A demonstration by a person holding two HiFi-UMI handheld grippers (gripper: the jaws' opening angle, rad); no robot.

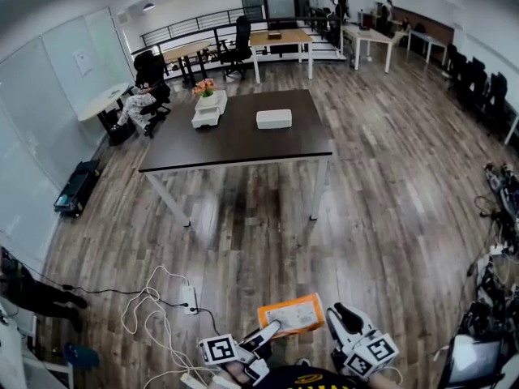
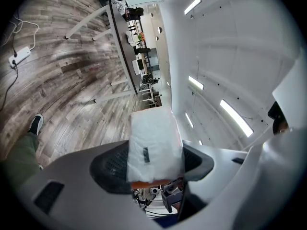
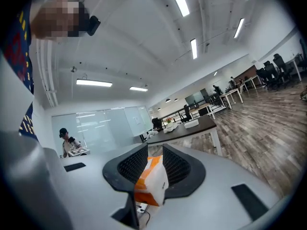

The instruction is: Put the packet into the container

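An orange and white packet point(image 1: 292, 314) hangs low in front of me, over the wooden floor. My left gripper point(image 1: 268, 331) is shut on its left end; in the left gripper view the packet point(image 2: 153, 138) fills the space between the jaws of that gripper point(image 2: 154, 163). My right gripper point(image 1: 340, 324) stands at the packet's right edge. In the right gripper view the packet point(image 3: 152, 183) lies edge-on between the slightly parted jaws of that gripper point(image 3: 153, 164), which look loose on it. A white box-like container point(image 1: 274, 118) rests on the dark table point(image 1: 243, 148) far ahead.
A power strip point(image 1: 189, 298) with white cables lies on the floor at my left. White stacked trays with flowers point(image 1: 209, 110) stand on the table's far left. A seated person point(image 1: 142, 100) is beyond it. Equipment and cables point(image 1: 495, 298) line the right wall.
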